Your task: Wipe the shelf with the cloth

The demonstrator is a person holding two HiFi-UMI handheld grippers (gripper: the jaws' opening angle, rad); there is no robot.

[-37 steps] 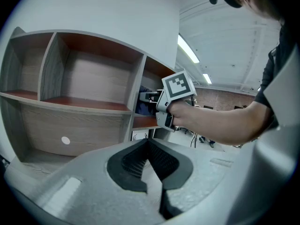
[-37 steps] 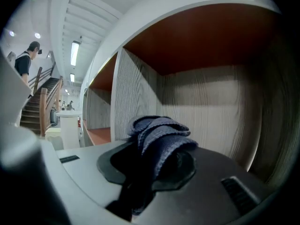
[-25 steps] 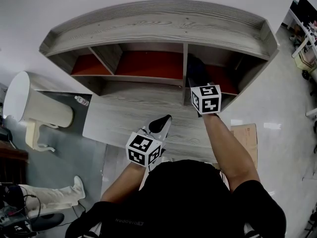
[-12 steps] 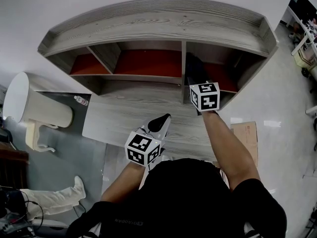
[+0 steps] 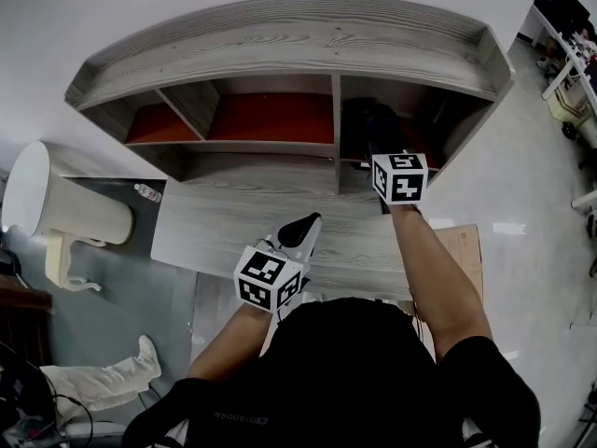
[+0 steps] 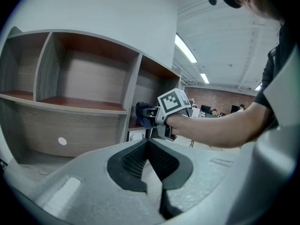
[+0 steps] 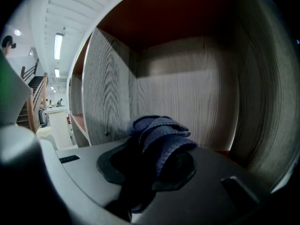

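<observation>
The right gripper (image 7: 157, 156) is clamped on a bunched blue cloth (image 7: 161, 132) inside the right-hand compartment of the shelf (image 5: 280, 40), near its back wall. The left gripper (image 6: 149, 149) hangs in front of the shelf, jaws pressed together on nothing. Whether the cloth touches the compartment's floor is hard to tell in the shadow. Dragged hard along the board, the loose wad may pull free, and a wide sweep could knock the gripper against the divider (image 7: 105, 102).
</observation>
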